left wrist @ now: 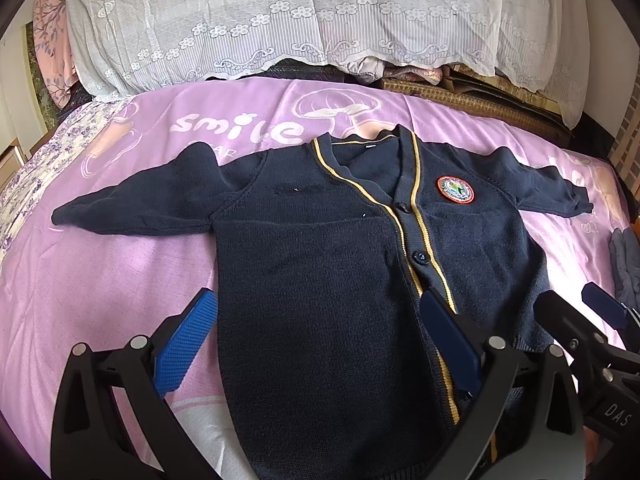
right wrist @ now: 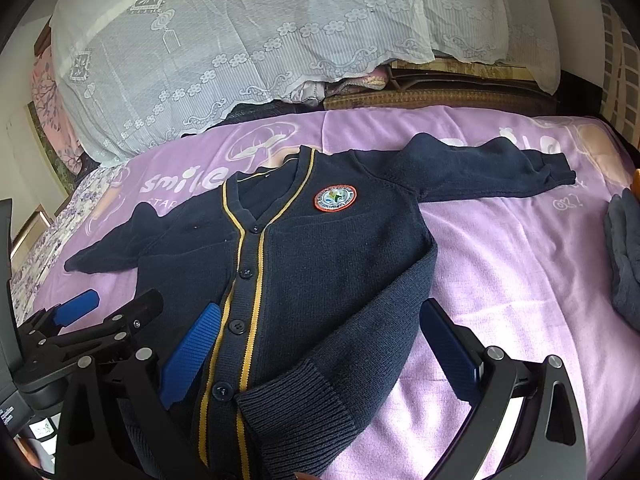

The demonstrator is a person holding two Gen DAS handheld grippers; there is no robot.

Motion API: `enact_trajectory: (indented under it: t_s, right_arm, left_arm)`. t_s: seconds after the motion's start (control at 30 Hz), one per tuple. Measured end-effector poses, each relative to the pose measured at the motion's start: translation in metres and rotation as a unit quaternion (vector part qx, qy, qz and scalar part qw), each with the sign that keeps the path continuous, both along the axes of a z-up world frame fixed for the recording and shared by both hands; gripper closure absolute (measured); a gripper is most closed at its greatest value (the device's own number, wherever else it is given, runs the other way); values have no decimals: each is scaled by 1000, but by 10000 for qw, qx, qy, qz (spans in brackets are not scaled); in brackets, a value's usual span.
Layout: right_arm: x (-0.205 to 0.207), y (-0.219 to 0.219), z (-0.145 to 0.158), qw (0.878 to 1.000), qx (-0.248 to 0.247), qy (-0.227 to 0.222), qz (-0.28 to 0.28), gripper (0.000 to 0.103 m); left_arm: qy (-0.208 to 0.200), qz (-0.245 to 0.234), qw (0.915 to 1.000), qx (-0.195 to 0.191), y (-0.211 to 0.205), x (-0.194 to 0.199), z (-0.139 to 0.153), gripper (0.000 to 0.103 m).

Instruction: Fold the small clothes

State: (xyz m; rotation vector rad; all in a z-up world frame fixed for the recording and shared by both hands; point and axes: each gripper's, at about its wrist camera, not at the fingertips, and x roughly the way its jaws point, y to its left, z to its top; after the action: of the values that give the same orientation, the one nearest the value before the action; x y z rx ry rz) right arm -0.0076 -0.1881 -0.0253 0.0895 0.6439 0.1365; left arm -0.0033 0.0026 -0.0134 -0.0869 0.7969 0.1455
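ribbed hem (right wrist: pixel 296 412) in right view, left tongs (left wrist: pixel 320 344) agape

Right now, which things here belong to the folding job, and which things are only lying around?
For the job:
- navy cardigan, spread flat, sleeves out
- left gripper, open
- right gripper, open
- purple bedsheet, the surface under it

Lying about:
- grey cloth at the right edge
- white lace cover behind
- floral fabric at the left
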Motion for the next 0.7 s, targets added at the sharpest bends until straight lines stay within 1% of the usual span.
enact_trajectory:
  t_s: [0.7]
  right_arm:
    - [1, -1, -1, 10000, 17, 14, -14, 3]
  left_arm:
    - [27, 3, 10000, 23, 3, -1, -5, 4]
